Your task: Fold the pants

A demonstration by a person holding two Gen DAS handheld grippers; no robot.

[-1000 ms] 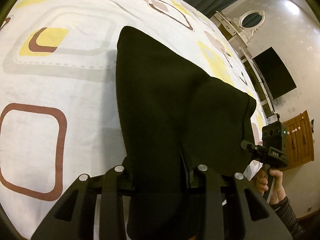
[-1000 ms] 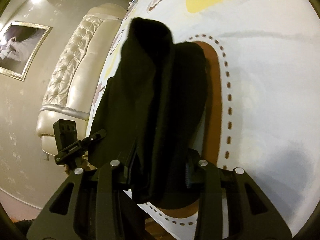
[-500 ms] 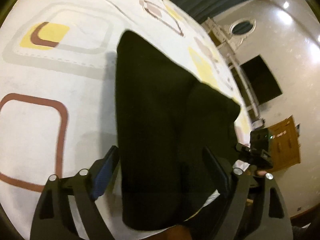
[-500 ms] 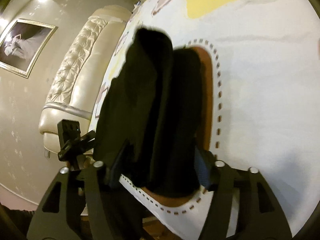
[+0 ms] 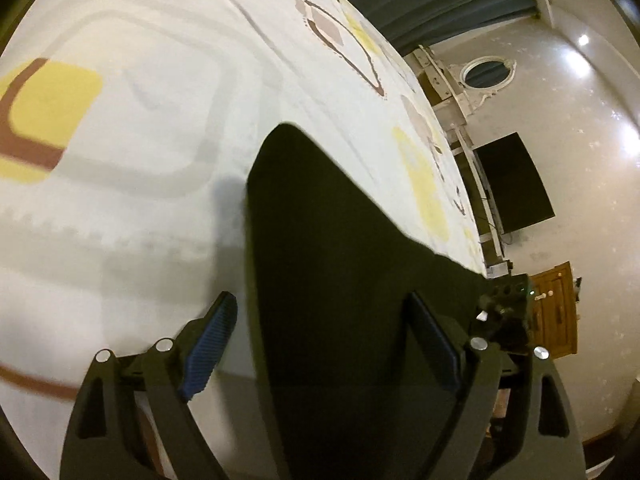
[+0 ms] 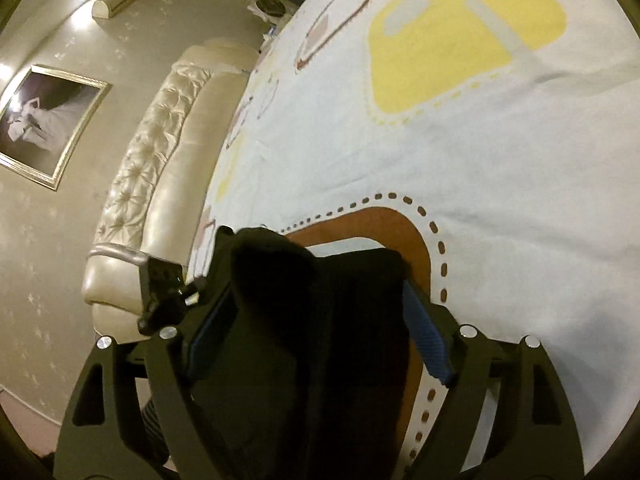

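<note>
Your left hand-held gripper (image 5: 322, 344) and right hand-held gripper (image 6: 320, 328) both spread wide, black pants (image 5: 340, 280) slack between each one's fingers on the bed (image 5: 140, 160).

One pair of black pants (image 5: 340, 280) on one bed (image 5: 140, 140), two tongs (image 5: 324, 344) (image 6: 316, 328), one framed picture (image 6: 44, 120), one wall television (image 5: 514, 184).

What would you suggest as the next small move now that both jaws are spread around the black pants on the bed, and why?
Probably draw both grippers straight back. The left gripper and right gripper stand open, pads apart from the pants, which lie folded on the bedsheet. Backing out cleanly should avoid snagging the cloth.
</note>
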